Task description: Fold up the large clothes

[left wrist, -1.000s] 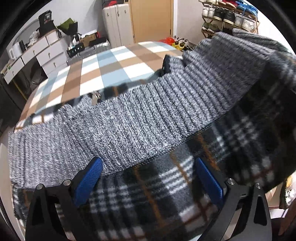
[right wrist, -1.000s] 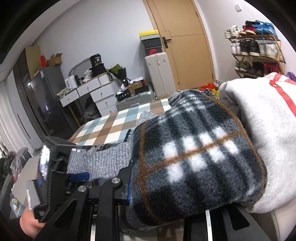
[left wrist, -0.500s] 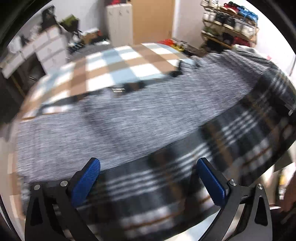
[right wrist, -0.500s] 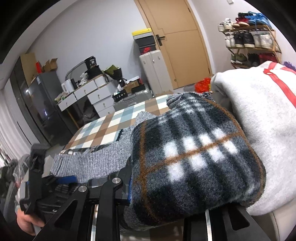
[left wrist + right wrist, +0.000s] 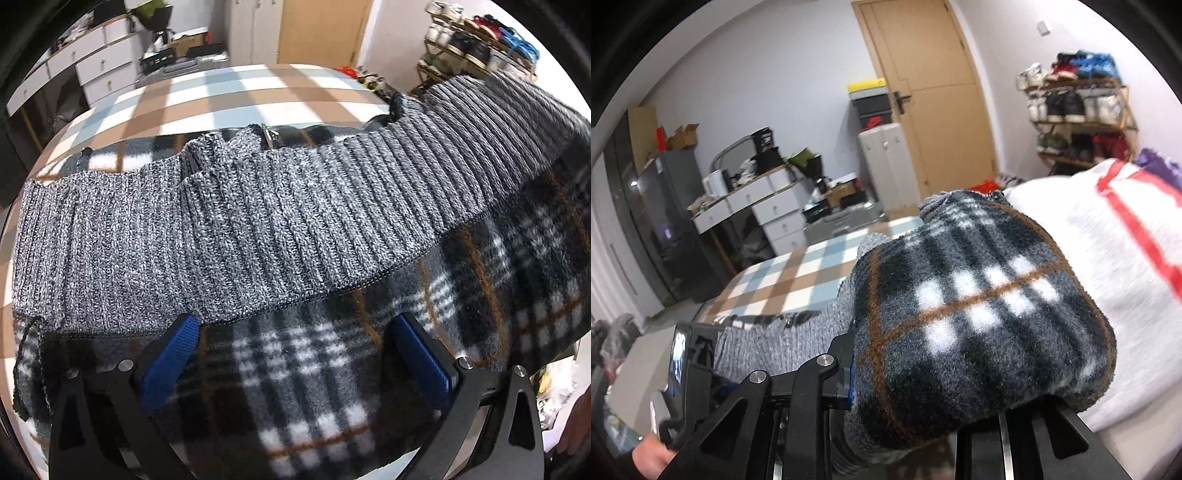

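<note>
**Left wrist view: garment spread, one corner gripped**

I see the plaid-lined knit garment (image 5: 295, 221) spread across the checked worktop (image 5: 221, 99). My left gripper (image 5: 295, 354) hovers with fingers released. My right gripper (image 5: 923, 387) has its fingers clenched on a bunched fold.

knit, fleece and matt black plastic everywhere

The grey sweater (image 5: 258, 221) is chunky ribbed knit with a fuzzy plaid fleece lining (image 5: 979, 314); the gripper fingers (image 5: 170, 362) are matt black plastic with blue rubbery-looking pads and shiny metal screws, the checked tablecloth (image 5: 229, 96) looks smooth, and the door (image 5: 934, 92) is plain matt wood
</note>
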### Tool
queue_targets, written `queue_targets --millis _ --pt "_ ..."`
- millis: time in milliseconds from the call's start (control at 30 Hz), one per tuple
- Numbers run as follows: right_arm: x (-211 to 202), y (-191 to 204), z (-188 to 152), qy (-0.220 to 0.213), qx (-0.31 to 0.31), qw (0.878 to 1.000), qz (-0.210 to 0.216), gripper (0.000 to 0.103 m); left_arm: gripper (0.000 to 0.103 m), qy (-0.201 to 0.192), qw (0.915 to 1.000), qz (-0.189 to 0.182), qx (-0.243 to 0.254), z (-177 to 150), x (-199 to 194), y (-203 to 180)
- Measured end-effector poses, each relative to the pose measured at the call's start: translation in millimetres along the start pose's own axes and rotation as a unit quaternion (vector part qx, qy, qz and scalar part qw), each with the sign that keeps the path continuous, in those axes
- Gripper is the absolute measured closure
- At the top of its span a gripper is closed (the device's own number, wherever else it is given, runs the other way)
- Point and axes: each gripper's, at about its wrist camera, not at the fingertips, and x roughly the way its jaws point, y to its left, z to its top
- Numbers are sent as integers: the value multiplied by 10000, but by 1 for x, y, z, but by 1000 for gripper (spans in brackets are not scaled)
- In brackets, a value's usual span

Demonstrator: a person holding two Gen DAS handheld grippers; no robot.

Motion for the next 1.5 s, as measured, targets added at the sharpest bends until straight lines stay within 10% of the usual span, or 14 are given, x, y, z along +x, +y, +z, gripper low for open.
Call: queue_targets --millis 233,467,600,733,867,967,1167,1267,1367,1500 --pt "-13 28 24 -45 -1106 9923 -549 78 1 82 9931 -1143 264 14 4 -24" --pt "-7 68 19 39 -1883 9760 -1091 78 1 75 9822 -1875 -84 10 -60 34" --pt "-8 96 11 -181 -2358 9645 -1174 78 1 -199 9884 -1489 -209 3 -71 67" --pt "-4 122 -4 -240 -2810 9533 -1081 78 1 511 9916 -1142 -330 -3 -25 80" --pt "0 143 -12 -286 -3212 9416 -975 78 2 553 9865 -1535 -155 -1 -10 84" --pt "1 162 -22 -294 -3743 9220 -947 78 2 551 9678 -2390 -560 -1 -10 108" --pt "15 209 -58 -17 -4893 8701 -595 77 2 874 8902 -4110 -1758 -11 -2 161" --pt "24 225 -88 203 -5399 8406 -392 76 2 935 8682 -4397 -2099 -20 -11 176" --pt "37 232 -114 474 -5607 8262 -264 73 2 1012 8610 -4470 -2204 -21 -12 179" --pt "58 234 -125 940 -5504 8296 -64 64 2 1077 8727 -4191 -2260 -23 -19 183"
